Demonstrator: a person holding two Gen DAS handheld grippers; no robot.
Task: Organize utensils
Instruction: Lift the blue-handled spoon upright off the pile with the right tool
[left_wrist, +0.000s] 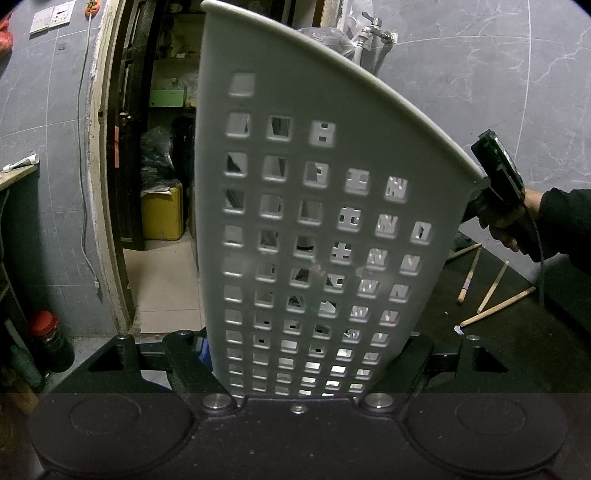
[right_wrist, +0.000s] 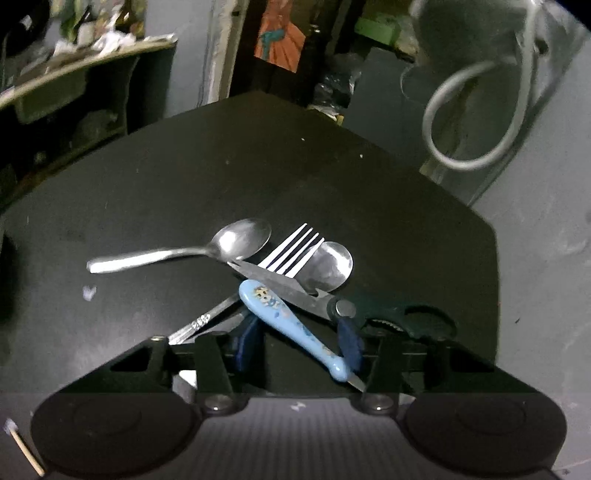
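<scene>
My left gripper (left_wrist: 295, 365) is shut on a white perforated utensil basket (left_wrist: 295, 206), held upright and filling the middle of the left wrist view. My right gripper (right_wrist: 295, 347) is open just above a pile of utensils on the black table (right_wrist: 332, 177): a steel spoon (right_wrist: 207, 249), a fork (right_wrist: 291, 251), a second spoon (right_wrist: 330, 266), black-handled scissors (right_wrist: 306, 291) and a blue-handled utensil (right_wrist: 291, 325) lying between the fingers. The right gripper also shows in the left wrist view (left_wrist: 498, 192), behind the basket's right edge.
Several wooden chopsticks (left_wrist: 491, 291) lie on the black table to the right of the basket. An open doorway (left_wrist: 162, 184) with a yellow can stands behind on the left. A grey hose loop (right_wrist: 476, 110) hangs beyond the table's far right edge.
</scene>
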